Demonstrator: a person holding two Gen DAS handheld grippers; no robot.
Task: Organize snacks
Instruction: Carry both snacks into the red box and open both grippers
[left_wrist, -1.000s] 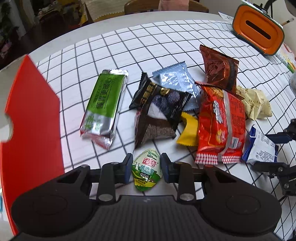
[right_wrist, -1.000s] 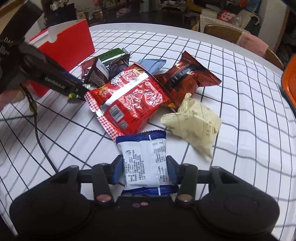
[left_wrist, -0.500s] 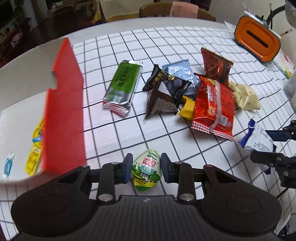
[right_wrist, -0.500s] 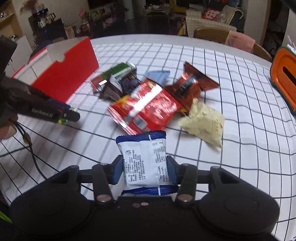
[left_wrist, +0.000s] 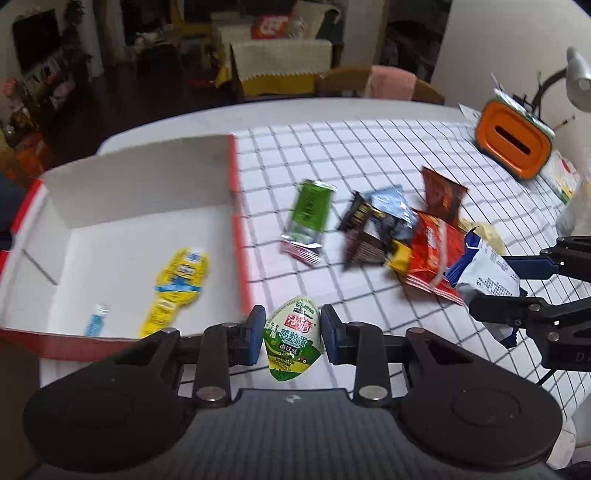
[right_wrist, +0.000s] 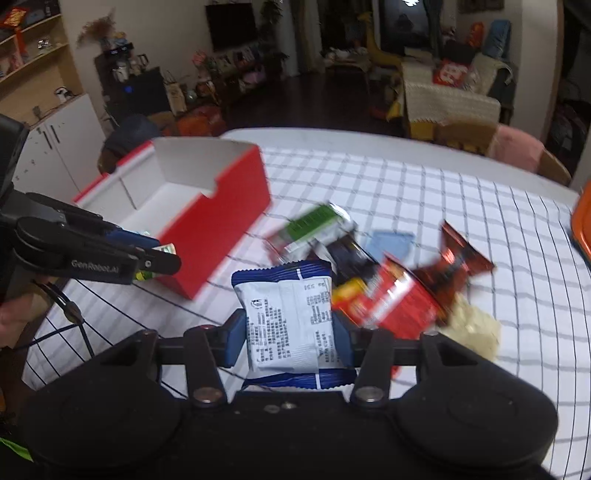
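Orange container (left_wrist: 514, 150) with dark slot, far right of surface (left_wrist: 369, 147); surface covered by white black-grid cloth. Grey lamp (left_wrist: 578, 79) behind container. Wooden chair with pink cushion (left_wrist: 388, 79) at far edge. Cream-covered sofa (right_wrist: 448, 99), wall TV (right_wrist: 231, 26), white cabinet (right_wrist: 59, 155) in room.

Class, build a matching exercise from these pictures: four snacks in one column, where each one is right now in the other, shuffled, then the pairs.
1. green-lidded snack cup
2. blue-and-white packet
3. yellow packet
4. green bar

A. inside the red box
B. lying on the checked tablecloth
C. gripped by the right gripper
D. gripped by the left gripper

Pairs: 1-D, 2-C, 3-A, 4-B
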